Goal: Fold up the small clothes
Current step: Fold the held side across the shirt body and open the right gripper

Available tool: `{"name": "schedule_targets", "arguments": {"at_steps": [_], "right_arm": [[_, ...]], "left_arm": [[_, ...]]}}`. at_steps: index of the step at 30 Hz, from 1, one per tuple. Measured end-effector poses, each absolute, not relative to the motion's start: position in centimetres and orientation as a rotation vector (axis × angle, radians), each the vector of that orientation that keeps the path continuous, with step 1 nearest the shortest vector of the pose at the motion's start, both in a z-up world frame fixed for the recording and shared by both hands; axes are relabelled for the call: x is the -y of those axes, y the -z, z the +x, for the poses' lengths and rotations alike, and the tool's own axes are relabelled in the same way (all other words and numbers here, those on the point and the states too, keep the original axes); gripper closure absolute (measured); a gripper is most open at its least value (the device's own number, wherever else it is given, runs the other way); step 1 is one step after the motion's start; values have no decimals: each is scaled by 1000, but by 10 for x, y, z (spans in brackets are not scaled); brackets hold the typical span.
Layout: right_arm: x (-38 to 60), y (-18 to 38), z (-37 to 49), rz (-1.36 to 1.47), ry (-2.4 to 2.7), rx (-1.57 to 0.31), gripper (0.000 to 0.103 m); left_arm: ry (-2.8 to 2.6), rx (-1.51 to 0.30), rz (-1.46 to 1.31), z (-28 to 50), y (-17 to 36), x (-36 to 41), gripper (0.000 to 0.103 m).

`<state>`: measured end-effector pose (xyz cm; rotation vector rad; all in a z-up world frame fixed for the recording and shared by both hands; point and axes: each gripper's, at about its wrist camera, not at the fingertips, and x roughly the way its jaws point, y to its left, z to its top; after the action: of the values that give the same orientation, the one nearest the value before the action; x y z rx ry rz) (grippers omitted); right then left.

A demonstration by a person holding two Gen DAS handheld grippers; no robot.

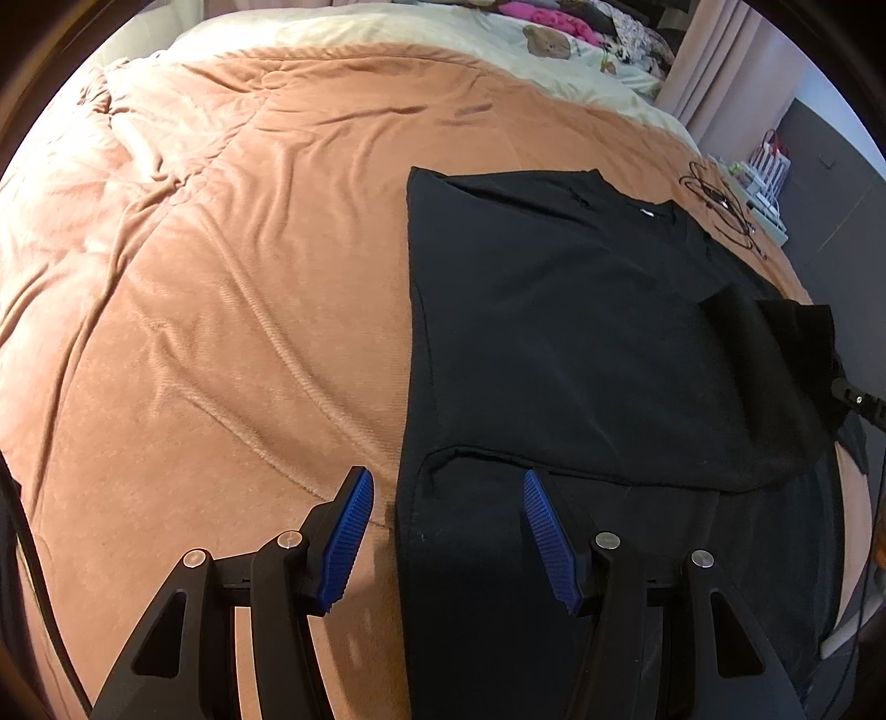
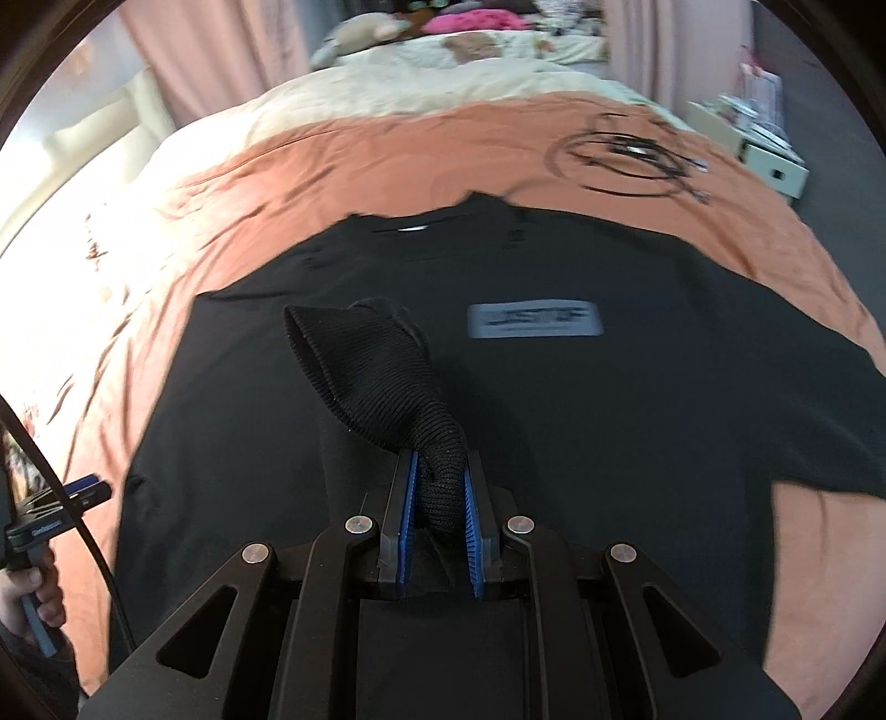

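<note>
A black T-shirt [image 1: 554, 332] lies flat on an orange-brown blanket [image 1: 221, 304], collar toward the far end. My left gripper [image 1: 444, 473] hangs open above the shirt's left edge near the hem, with nothing between its blue pads. In the right wrist view the shirt [image 2: 609, 415] shows a grey label patch [image 2: 534, 320]. My right gripper [image 2: 439, 454] is shut on a fold of the shirt's black fabric [image 2: 376, 365], lifted over the shirt's body. From the left wrist view that raised fold [image 1: 775, 354] hangs at the shirt's right side, by the right gripper [image 1: 850, 390].
A coil of black cable [image 2: 631, 152] lies on the blanket beyond the collar. Cream bedding with soft toys [image 2: 470, 44] is at the far end, a white box [image 2: 775, 166] to the right. A hand [image 2: 27, 598] holds the left gripper [image 2: 83, 490] at the left edge.
</note>
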<state>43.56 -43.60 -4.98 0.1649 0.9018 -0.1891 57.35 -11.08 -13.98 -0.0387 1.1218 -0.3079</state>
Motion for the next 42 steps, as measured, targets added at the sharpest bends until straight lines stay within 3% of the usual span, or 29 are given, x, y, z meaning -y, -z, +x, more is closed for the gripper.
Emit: {"name": "schedule_targets", "arguments": {"at_steps": [4,5,6,8,14,16,19,21,25,27,29,42], "right_arm": [[466,57,432,195,282,-902,84],[476,62,431,226,290,-912,70],[481,66,431,247,293,-917,46],[495,71,429,284,294,-902,32],[515,90,446,327,255,-915,33],[533,100,464,348,250,-926,34],[549,113,481,398,245,-939,47],[560,124,492,398,272,-963,57],[572,133,505,415,297,-972,62],[574,133,512,421,283,-977,85],[572,130,515,400,266,-987,97],[529,78,537,51,398,-876,97]], "left_arm": [[300,-1136,-26,575,147,112,44],[296,-1141,-24,575,149,111,44],[292,-1146,-22,576,151,111,44],[284,-1158,-20,577,156,110,44],[269,-1179,-14,579,166,107,44],[264,-1184,-10,579,168,106,44],[258,-1188,-16,581,172,104,45],[258,-1192,-14,582,174,104,54],[260,-1190,-15,586,176,106,57],[257,-1190,-9,589,177,108,62],[251,-1194,-7,591,179,109,70],[227,-1197,-4,591,179,112,75]]}}
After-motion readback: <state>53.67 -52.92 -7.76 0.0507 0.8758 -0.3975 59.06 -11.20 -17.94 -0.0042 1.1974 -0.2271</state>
